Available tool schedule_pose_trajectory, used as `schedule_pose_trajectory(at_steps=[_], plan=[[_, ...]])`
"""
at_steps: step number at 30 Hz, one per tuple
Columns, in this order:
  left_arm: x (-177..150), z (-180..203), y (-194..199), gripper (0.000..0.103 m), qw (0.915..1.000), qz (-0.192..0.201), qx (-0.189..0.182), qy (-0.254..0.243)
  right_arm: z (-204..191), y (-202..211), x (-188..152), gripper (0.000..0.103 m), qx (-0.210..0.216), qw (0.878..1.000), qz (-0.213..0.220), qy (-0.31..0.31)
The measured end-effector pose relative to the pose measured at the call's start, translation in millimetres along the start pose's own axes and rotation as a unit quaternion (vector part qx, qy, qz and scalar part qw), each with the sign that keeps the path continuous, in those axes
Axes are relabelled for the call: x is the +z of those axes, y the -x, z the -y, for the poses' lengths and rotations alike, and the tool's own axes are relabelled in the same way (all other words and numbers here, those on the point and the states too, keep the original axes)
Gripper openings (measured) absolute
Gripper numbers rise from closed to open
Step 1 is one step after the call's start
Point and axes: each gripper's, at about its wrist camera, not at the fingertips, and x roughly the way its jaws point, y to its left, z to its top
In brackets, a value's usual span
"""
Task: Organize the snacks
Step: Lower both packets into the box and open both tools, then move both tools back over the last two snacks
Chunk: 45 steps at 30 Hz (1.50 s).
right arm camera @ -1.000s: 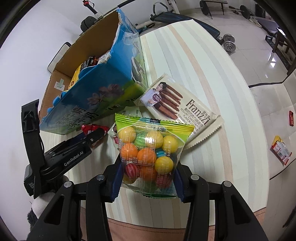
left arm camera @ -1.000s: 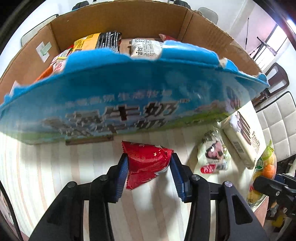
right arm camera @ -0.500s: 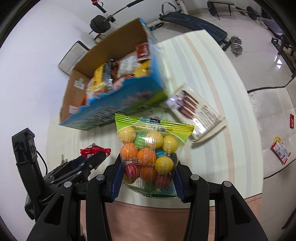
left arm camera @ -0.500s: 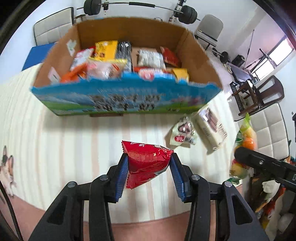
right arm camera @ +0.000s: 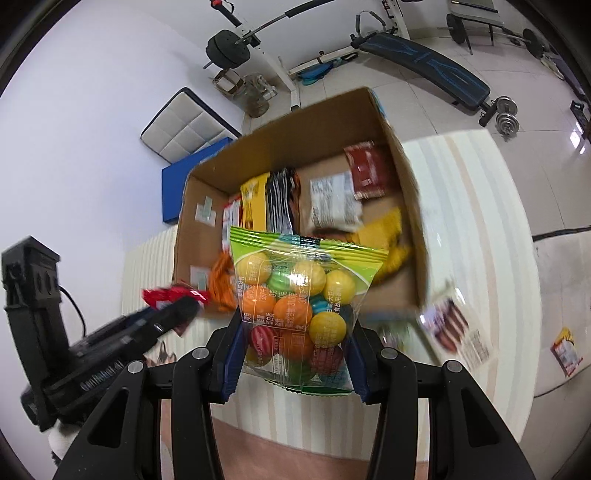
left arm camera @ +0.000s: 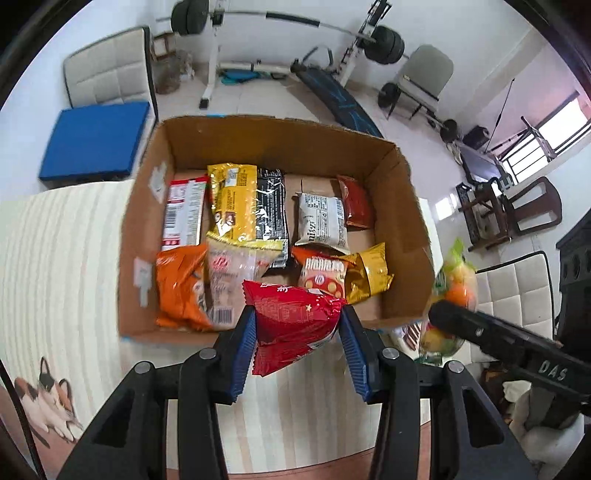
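My left gripper [left arm camera: 297, 332] is shut on a red snack packet [left arm camera: 291, 321], held in the air just short of the near wall of the cardboard box [left arm camera: 140, 236]. The box holds several snack packets, among them a yellow one [left arm camera: 232, 199] and an orange one [left arm camera: 177, 284]. My right gripper [right arm camera: 295, 336] is shut on a clear green-topped bag of coloured candy balls [right arm camera: 299, 306], also raised in front of the box [right arm camera: 199, 206]. In the right wrist view the left gripper [right arm camera: 173, 310] shows at the left with its red packet [right arm camera: 166, 295].
The box stands on a striped table [left arm camera: 59, 258]. A biscuit packet [right arm camera: 458, 332] lies on the table right of the box. A weight bench [right arm camera: 424, 55], barbell rack [left arm camera: 280, 18], chairs [left arm camera: 107, 74] and a blue mat [left arm camera: 92, 140] stand on the floor beyond.
Both grippers have risen and pulled back with their packets. The box, earlier seen side-on and close, now shows from above with its contents in view.
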Motion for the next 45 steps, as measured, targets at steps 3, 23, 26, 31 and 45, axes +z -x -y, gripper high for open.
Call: schedule_pose_trajectory(at_steps=[3, 23, 26, 31, 45], plan=[[13.7, -1.3, -23.1, 0.042, 0.9996, -0.026, -0.001, -0.006, -6.8, -16.4, 30.2, 0.05, -0.007, 1.0, -0.009, 0.007], [25.0, -16.2, -87.3, 0.044, 0.9955, -0.093, 0.002, 0.019, -20.3, -126.7, 135.7, 0.051, -0.029, 0.996, -0.076, 0.024], [26.0, -18.0, -87.1, 0.045, 0.995, -0.095, 0.001, 0.031, -18.8, -128.4, 138.9, 0.079, -0.024, 0.997, -0.076, 0.017], [26.6, -17.9, -82.1, 0.055, 0.9955, -0.089, 0.005, 0.034, -19.8, -113.1, 141.9, 0.093, -0.038, 0.997, -0.062, 0.022], [16.8, -7.5, -26.1, 0.085, 0.9983, -0.036, 0.037, 0.028, -21.7, -34.4, 104.8, 0.094, -0.089, 0.995, -0.011, 0.053]])
